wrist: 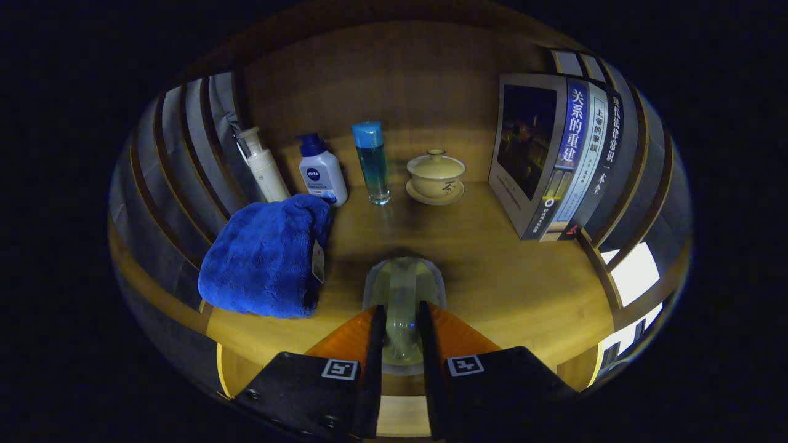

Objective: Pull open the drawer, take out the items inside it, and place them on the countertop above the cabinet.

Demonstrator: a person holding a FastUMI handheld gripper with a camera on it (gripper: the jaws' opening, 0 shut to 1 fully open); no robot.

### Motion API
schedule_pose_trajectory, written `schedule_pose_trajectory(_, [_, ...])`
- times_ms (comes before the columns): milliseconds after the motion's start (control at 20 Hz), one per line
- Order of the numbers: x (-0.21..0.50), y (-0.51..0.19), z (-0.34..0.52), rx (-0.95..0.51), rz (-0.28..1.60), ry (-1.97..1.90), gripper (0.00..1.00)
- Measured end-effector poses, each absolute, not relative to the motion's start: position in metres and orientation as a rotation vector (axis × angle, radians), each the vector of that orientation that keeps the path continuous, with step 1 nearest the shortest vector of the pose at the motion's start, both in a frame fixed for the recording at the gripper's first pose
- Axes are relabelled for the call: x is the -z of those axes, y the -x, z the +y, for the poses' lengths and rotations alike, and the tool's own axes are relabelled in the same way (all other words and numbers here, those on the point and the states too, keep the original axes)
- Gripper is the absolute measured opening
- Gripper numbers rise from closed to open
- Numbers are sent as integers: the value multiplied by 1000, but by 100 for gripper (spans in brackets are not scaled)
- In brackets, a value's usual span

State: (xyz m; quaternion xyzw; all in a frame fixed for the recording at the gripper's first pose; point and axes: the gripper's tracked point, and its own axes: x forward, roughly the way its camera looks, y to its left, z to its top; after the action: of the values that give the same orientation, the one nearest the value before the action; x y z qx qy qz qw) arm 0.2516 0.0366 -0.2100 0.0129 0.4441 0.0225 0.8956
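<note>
On countertop (492, 271) | tongs (401, 317) clamp clear glass (403, 289) | bottle (322, 171): NIVEA

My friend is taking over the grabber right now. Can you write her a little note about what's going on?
Gripper: shut on a clear glass jar, both fingers pressing its sides, held just over the countertop.
Already on the countertop: a blue towel beside the jar; beyond it a white pump bottle, a white bottle with a dark cap, a blue bottle, a lidded teacup and books.
Left: set the jar down, let go, then check the drawer.
</note>
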Motion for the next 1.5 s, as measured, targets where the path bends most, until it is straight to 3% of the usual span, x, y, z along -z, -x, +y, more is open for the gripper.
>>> schedule_pose_trajectory(150, [210, -249, 37, -47, 922, -17, 47])
schedule_pose_trajectory(300, [210, -243, 45, -67, 930, -20, 70])
schedule_pose_trajectory(700, [182, -233, 57, -92, 844, -4, 100])
schedule_pose_trajectory(1500, [44, -145, 81, -228, 438, 53, 100])
